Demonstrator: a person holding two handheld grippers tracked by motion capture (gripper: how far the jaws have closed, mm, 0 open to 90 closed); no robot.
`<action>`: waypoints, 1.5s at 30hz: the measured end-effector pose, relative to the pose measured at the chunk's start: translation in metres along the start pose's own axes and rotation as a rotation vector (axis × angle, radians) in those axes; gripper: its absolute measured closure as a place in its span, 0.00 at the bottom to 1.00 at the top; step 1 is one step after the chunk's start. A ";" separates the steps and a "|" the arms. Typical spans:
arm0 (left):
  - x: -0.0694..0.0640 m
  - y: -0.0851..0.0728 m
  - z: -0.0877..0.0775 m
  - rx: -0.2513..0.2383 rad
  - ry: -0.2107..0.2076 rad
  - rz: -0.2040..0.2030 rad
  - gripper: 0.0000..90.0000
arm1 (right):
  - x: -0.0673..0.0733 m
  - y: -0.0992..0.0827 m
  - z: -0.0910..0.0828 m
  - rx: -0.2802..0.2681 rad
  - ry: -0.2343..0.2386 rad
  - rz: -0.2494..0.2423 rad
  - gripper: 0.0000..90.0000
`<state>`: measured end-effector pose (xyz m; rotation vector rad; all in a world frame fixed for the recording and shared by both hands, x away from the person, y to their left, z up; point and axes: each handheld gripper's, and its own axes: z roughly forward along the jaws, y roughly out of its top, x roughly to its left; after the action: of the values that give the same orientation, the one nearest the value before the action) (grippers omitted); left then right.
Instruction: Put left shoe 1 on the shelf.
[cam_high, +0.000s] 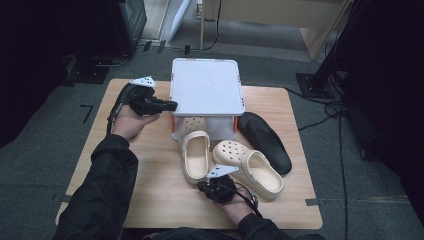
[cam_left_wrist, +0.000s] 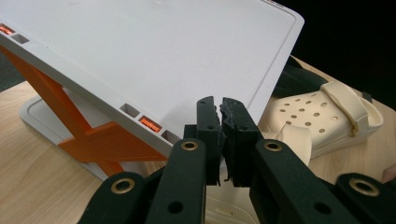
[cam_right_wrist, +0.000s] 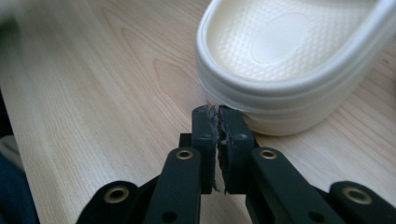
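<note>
we are holding the left gripper (cam_high: 170, 105) with its jaws clenched together and nothing between them; in the left gripper view the left gripper (cam_left_wrist: 220, 105) is sitting just at the near edge of the white plastic rack with orange cross-braces (cam_left_wrist: 154, 60), whose flat top is sloping away ahead of the tips. whether the tips are touching that edge we cannot tell. beyond the tips and to their right, a cream perforated foam clog with a heel strap (cam_left_wrist: 322, 114) is lying on the light wooden table (cam_left_wrist: 32, 154).

we are holding the right gripper (cam_high: 204, 185) clenched as well, with nothing gripped. in the right gripper view the right gripper (cam_right_wrist: 217, 111) is pointing at the rounded heel end of a second cream foam clog (cam_right_wrist: 289, 56), which is lying directly ahead of the tips and just to their right, sole down on the table (cam_right_wrist: 102, 88). the tips are standing right at the sole's edge.

in the high view, this clog (cam_high: 195, 155) is lying just ahead of the right gripper, the strapped clog (cam_high: 248, 167) is just to its right, and a black foam sandal (cam_high: 265, 141) is lying farther right, beside the rack (cam_high: 206, 87).
</note>
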<state>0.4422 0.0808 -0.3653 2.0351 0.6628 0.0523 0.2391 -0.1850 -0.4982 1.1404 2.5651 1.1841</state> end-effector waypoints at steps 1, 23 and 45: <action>0.000 0.000 0.000 0.001 0.000 0.000 0.96 | 0.001 0.002 0.002 0.003 -0.006 -0.011 0.96; 0.000 -0.001 0.000 -0.004 -0.004 -0.005 0.96 | -0.017 0.037 0.008 -0.085 -0.081 -0.011 0.95; 0.000 0.000 -0.001 0.002 -0.008 -0.007 0.96 | -0.043 0.067 0.036 -0.090 -0.104 0.043 0.95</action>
<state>0.4415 0.0811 -0.3651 2.0341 0.6656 0.0390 0.3226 -0.1631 -0.4862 1.2088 2.3982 1.2026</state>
